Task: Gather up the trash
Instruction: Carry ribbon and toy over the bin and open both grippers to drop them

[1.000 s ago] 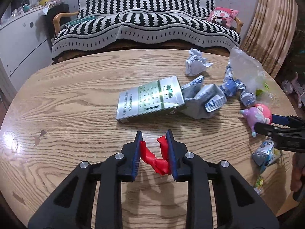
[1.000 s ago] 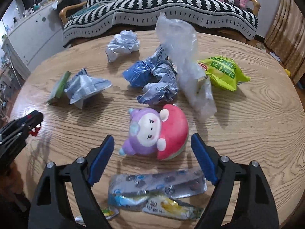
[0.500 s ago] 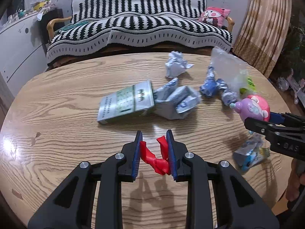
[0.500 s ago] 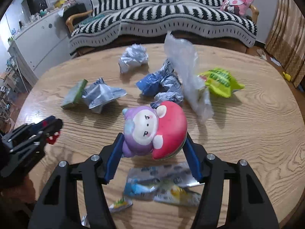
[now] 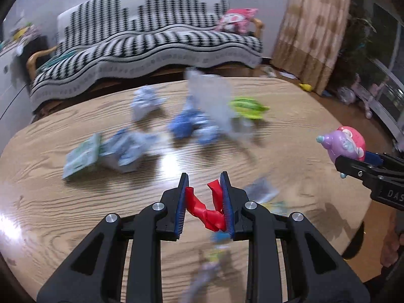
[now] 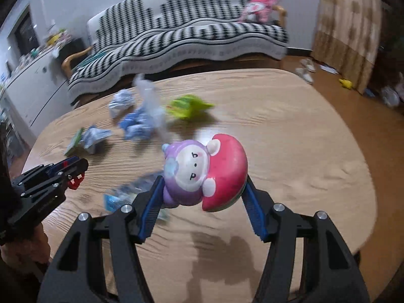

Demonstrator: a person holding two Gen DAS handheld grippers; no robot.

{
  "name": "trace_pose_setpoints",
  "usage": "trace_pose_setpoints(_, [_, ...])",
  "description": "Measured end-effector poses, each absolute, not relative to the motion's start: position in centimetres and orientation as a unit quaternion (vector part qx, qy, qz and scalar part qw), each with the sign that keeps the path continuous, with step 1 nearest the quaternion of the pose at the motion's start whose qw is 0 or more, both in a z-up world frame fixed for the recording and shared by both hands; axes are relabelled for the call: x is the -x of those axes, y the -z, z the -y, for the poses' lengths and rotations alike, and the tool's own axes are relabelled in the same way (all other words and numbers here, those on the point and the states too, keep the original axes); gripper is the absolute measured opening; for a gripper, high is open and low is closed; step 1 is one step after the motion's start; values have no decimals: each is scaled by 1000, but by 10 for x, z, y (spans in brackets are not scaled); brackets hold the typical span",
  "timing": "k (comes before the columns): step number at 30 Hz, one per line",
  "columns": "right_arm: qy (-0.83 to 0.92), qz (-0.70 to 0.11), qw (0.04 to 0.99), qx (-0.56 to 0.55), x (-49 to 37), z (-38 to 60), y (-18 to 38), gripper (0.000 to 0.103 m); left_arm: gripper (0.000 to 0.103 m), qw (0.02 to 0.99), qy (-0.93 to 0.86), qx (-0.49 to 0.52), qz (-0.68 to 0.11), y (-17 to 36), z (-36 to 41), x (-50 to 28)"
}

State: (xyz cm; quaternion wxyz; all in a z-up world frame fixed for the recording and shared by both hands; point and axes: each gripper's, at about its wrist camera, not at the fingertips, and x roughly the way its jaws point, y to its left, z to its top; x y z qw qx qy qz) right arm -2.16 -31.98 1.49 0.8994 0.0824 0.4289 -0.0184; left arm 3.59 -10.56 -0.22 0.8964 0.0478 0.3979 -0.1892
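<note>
Left wrist view is showing the left tool (image 5: 204, 184) gripping a twisted red wrapper (image 5: 209, 209) between its blue pads, above the wooden worktop (image 5: 290, 116). At the right edge of this view the right tool (image 5: 353, 159) is holding a toy (image 5: 344, 144), purple with a pink cap, clear of the worktop. Right wrist view is showing the same toy (image 6: 202, 171) clamped between the right tool's (image 6: 202, 189) pads, whose jaws have just been closing on it; its face is turning toward the camera and it is hanging above the wood. The left tool (image 6: 73, 174) is appearing at the left edge there, with the red wrapper (image 6: 75, 180) peeping from its tip. Trash is lying in a blurred cluster on the far half of the worktop: a white paper ball (image 5: 145, 101), a blue crumpled wrapper (image 5: 186, 126), a clear plastic bag (image 5: 212, 101) standing just beside it, a green snack bag (image 5: 246, 104) to the right, and a flat green pack (image 5: 80, 155) touching a silvery wrapper (image 5: 126, 149) on the left. More flat wrappers (image 5: 260, 192) are lying near the left tool, partly hidden by it. Behind the worktop a sofa (image 5: 151, 48) under a black-and-white throw is carrying a pink cushion (image 5: 237, 19), and a curtain (image 5: 315, 25) is hanging to the right.
</note>
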Motion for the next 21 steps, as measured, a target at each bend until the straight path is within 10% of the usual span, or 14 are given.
trace_pose_setpoints(21, [202, -449, 845, -209, 213, 555, 31, 60, 25, 804, 418, -161, -391, 30, 373, 88])
